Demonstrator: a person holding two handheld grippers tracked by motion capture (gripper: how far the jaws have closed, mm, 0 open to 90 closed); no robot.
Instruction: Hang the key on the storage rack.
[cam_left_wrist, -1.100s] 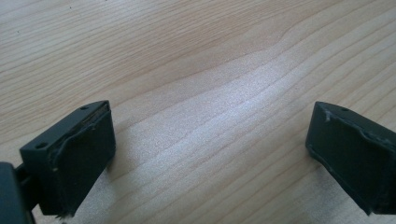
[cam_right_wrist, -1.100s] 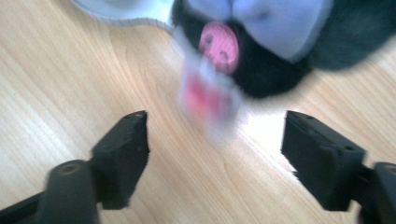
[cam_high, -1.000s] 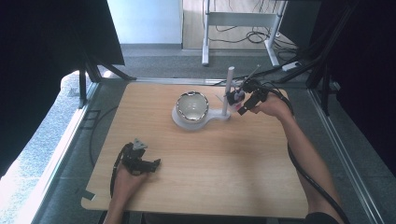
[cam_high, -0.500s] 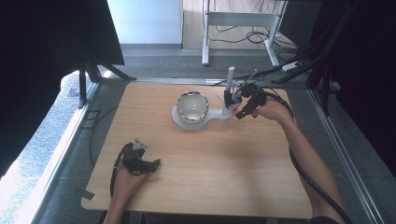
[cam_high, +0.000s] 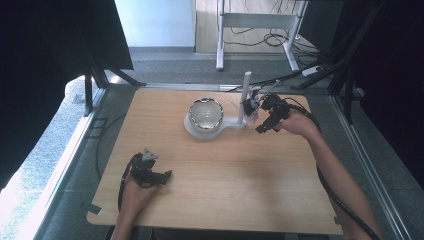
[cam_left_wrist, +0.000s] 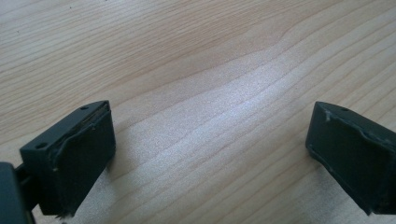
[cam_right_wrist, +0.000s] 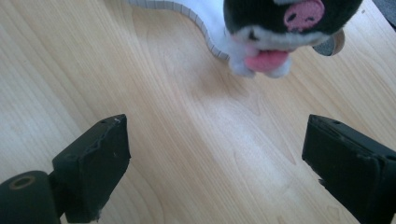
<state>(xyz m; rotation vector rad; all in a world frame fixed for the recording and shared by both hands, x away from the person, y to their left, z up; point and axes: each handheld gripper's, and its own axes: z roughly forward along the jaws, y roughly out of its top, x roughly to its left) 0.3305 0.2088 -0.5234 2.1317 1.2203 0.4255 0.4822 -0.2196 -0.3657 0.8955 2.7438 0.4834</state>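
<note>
Since the earlier frames, only the right gripper (cam_high: 264, 123) has drawn back nearer from the white stand (cam_high: 212, 127); the left gripper (cam_high: 159, 176) rests released on the grained wooden table (cam_high: 225, 185). Both are empty, jaws apart. The soft plush toy (cam_right_wrist: 280, 28), at the stand's smooth post (cam_high: 244, 95), right of the shiny round bowl (cam_high: 205, 113), may slip off if nudged.

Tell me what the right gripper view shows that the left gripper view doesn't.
The right gripper view has a black-and-white plush toy with a pink nose and tongue at the top, and beside it the edge of a white stand, beyond the open right gripper. The left gripper view has just the open left gripper over bare wood. Both share two wide-apart black jaws with nothing between them, above the same light wooden table.
</note>
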